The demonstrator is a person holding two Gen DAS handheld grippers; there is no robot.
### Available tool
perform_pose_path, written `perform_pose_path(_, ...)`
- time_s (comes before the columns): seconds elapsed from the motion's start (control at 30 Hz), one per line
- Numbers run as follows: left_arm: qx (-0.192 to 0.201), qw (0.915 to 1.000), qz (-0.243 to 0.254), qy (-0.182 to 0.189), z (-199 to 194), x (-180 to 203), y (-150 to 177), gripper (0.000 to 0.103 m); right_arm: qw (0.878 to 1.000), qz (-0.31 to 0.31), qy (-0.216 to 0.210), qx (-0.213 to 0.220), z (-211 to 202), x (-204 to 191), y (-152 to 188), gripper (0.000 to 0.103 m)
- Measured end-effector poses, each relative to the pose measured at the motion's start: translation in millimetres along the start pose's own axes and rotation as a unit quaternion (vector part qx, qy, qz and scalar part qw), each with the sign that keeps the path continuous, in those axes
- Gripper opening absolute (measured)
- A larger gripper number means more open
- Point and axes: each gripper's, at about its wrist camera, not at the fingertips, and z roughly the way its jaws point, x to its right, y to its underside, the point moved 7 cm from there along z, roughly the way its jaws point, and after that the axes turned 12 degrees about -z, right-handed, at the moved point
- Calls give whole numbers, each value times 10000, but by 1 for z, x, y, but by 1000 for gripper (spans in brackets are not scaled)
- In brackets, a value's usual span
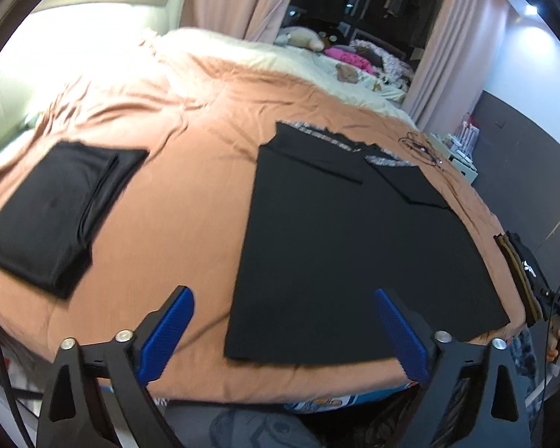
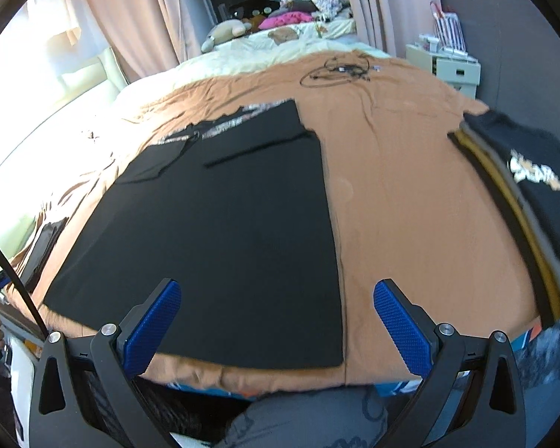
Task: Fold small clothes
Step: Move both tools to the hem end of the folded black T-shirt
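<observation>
A black garment (image 1: 354, 246) (image 2: 224, 224) lies flat on the orange bedsheet (image 1: 190, 194) (image 2: 410, 205), with its sleeves folded in at the far end. My left gripper (image 1: 283, 293) hovers open above the garment's near left corner, and nothing sits between its blue pads (image 1: 168, 332). My right gripper (image 2: 277, 283) is open too, straddling the garment's near right edge without touching it. A folded black piece (image 1: 56, 209) rests on the sheet to the left.
A stack of folded clothes (image 2: 522, 171) (image 1: 519, 272), topped by a black printed shirt, sits at the bed's right edge. A thin black cable (image 2: 339, 69) lies farther back. Pillows and soft toys (image 2: 227, 31) crowd the head of the bed. A white drawer unit (image 2: 451, 67) stands at right.
</observation>
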Motion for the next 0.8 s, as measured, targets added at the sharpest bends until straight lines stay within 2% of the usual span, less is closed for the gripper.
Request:
perform_pose_path(0.1, -200, 9994, -289, 23, 9, -18, 10, 81, 9998, 162, -87, -117, 6, 9, 9, 100)
perform_pose_path(0.27, -479, 9974, -541, -45, 25, -36, 26, 64, 9981, 489, -254, -275, 17, 25, 21, 78)
perform_pose_path(0.33, -597, 9961, -651, -22, 32, -42, 30, 60, 9968, 659, -334, -318, 21, 32, 24, 76)
perform_pose_path(0.47, -787, 9927, -915, -48, 46, -54, 38, 57, 9934, 962, -474, -408, 32, 44, 30, 75)
perform_pose_path(0.57, -925, 9888, -1171, 40, 55, -61, 42, 56, 9900, 1204, -560, -475, 42, 53, 34, 72)
perform_pose_path(0.8, -1089, 9821, -1513, 283, 63, -61, 47, 56, 9821, 1662, -786, -420, 49, 71, 45, 72)
